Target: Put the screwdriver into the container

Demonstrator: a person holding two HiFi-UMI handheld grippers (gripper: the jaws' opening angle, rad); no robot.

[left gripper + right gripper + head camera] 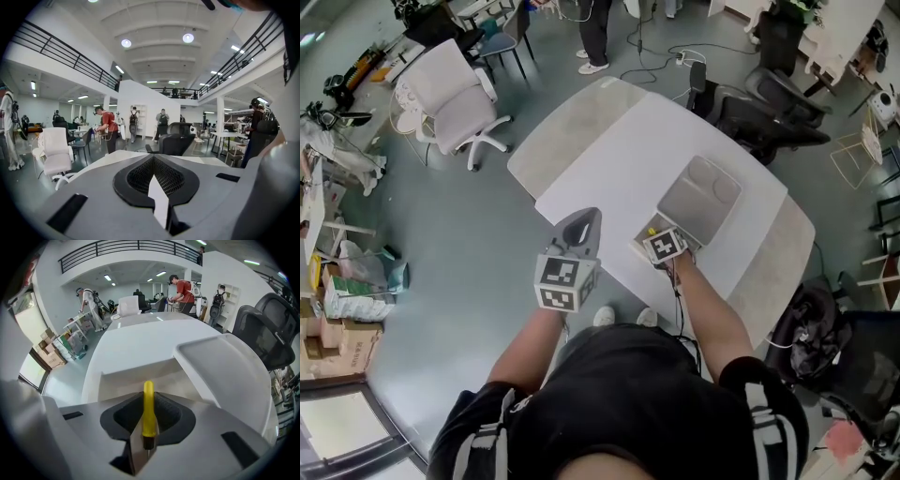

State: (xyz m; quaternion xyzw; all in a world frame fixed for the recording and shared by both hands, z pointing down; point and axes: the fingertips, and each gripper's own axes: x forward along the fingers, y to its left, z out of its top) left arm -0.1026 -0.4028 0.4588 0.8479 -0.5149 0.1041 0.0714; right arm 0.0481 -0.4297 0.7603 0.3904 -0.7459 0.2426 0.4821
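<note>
My right gripper (657,235) is shut on a yellow-handled screwdriver (148,411), whose handle points forward between the jaws and whose dark shaft end sits near the camera. A speck of the yellow handle (652,230) shows in the head view. The gripper hovers over the near edge of the white table (609,159), just short of the grey rectangular container (701,199). In the right gripper view the container (234,376) lies ahead and to the right. My left gripper (585,219) is held off the table's near-left edge, shut with nothing in it.
A white office chair (455,98) stands far left and black chairs (769,112) crowd the table's far right side. A person (592,37) stands beyond the table. Boxes and bags (342,300) lie on the floor at left.
</note>
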